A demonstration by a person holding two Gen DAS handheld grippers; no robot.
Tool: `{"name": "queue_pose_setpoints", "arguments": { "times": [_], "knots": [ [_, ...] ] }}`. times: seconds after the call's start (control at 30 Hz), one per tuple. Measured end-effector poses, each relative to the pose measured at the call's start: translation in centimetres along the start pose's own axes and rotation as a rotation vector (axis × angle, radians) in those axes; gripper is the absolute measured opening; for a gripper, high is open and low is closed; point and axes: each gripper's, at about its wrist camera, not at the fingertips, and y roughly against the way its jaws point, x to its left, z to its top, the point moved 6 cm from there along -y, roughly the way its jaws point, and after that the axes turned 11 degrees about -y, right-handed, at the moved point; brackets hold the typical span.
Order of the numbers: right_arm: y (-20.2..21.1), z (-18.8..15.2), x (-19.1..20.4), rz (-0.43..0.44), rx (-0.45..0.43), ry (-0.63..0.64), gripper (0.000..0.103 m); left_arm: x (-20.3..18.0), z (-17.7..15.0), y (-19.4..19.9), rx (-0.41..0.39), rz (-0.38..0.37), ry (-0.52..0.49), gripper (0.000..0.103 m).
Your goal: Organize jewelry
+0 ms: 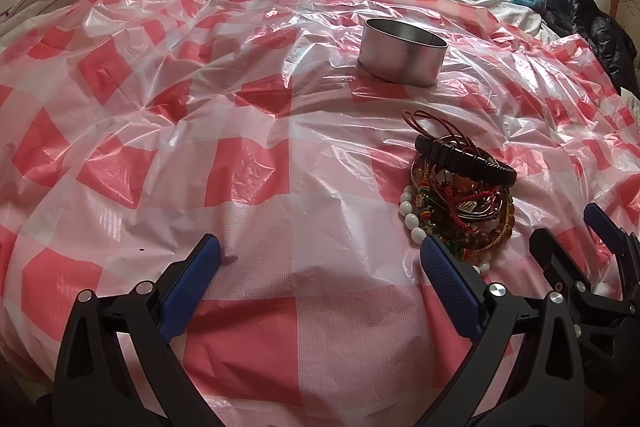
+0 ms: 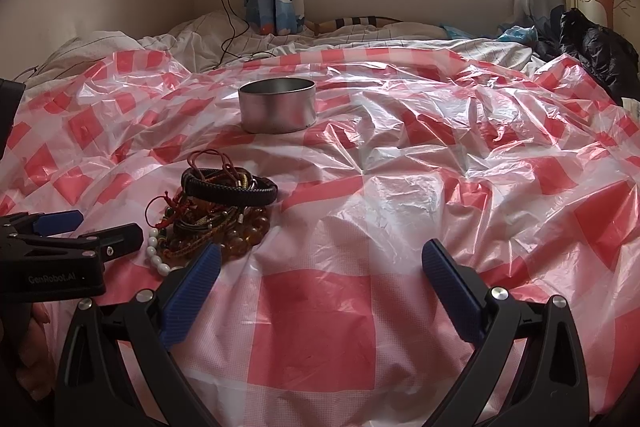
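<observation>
A heap of jewelry (image 1: 456, 195) lies on the red-and-white checked plastic sheet (image 1: 256, 187) spread over the bed. On top sits a dark braided leather bracelet (image 1: 464, 157), slightly tilted; under it are tangled red cords (image 2: 172, 205), amber bead strings (image 2: 244, 231) and a strand of white beads (image 1: 412, 217) (curving along the heap's near edge). Beyond the heap, apart from it, stands an open round metal tin (image 1: 402, 51), upright; its contents cannot be seen.

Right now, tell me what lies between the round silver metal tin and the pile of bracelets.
Only bare red-and-white checked plastic sheet lies between the round silver metal tin and pile of bracelets; both wrist views show it.
</observation>
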Motion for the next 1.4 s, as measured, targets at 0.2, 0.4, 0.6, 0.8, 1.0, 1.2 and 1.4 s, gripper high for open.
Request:
{"name": "queue_pose_setpoints", "arguments": {
  "times": [0.2, 0.4, 0.6, 0.8, 1.0, 1.2, 1.4],
  "knots": [
    [0.0, 0.0, 0.0, 0.0, 0.001, 0.001, 0.097, 0.0, 0.0, 0.0, 0.001, 0.001, -0.001, 0.097],
    [0.0, 0.0, 0.0, 0.001, -0.002, 0.001, 0.097, 0.0, 0.0, 0.0, 0.0, 0.001, 0.001, 0.097],
    [0.0, 0.0, 0.1, 0.0, -0.001, 0.004, 0.097, 0.0, 0.0, 0.0, 0.0, 0.001, 0.001, 0.097],
    [0.1, 0.0, 0.1, 0.0, -0.001, 0.006, 0.097, 0.0, 0.0, 0.0, 0.001, 0.001, 0.0, 0.097],
    [1.0, 0.8, 0.5, 0.022, -0.025, 0.007, 0.097, 0.1, 0.1, 0.4, -0.006, -0.006, 0.007, 0.097],
    [4.3, 4.4, 3.5, 0.109, -0.11, 0.23, 0.096, 0.9, 0.1, 1.1, -0.014, 0.001, 0.017, 0.097],
    [1.8, 4.7, 6.0, 0.192, -0.007, 0.43, 0.093, 1.7, 0.4, 1.1, -0.016, 0.001, 0.058, 0.097]
  ]
}}
